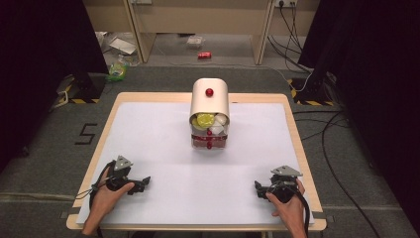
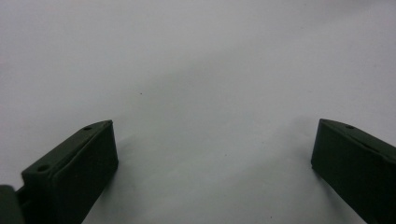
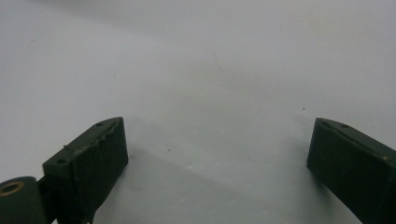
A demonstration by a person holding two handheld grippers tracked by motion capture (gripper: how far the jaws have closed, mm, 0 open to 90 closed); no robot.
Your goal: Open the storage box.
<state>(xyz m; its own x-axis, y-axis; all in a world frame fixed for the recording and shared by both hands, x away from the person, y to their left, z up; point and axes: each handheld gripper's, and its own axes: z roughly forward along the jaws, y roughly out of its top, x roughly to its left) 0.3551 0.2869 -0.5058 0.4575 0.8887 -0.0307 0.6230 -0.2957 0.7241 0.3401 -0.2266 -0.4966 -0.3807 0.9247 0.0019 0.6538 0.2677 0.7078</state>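
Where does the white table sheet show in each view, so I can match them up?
High view: the white sheet covers the wooden table, with the cream box standing on it.
Left gripper view: it spreads between and beyond the open jaws of the left hand-held gripper.
Right gripper view: likewise, between the open jaws of the right hand-held gripper.
Shared landmark: those grippers, at the sheet's near corners in the high view.

Desk (image 1: 148, 129): a mat covers most of its top.
Box (image 1: 210, 106): on the desk, centre, toward the far edge.
Left tool (image 1: 143, 181): near left corner, resting on the desk.
Right tool (image 1: 257, 188): near right corner, well apart from the box.
Can (image 1: 204, 55): on the floor behind the desk.
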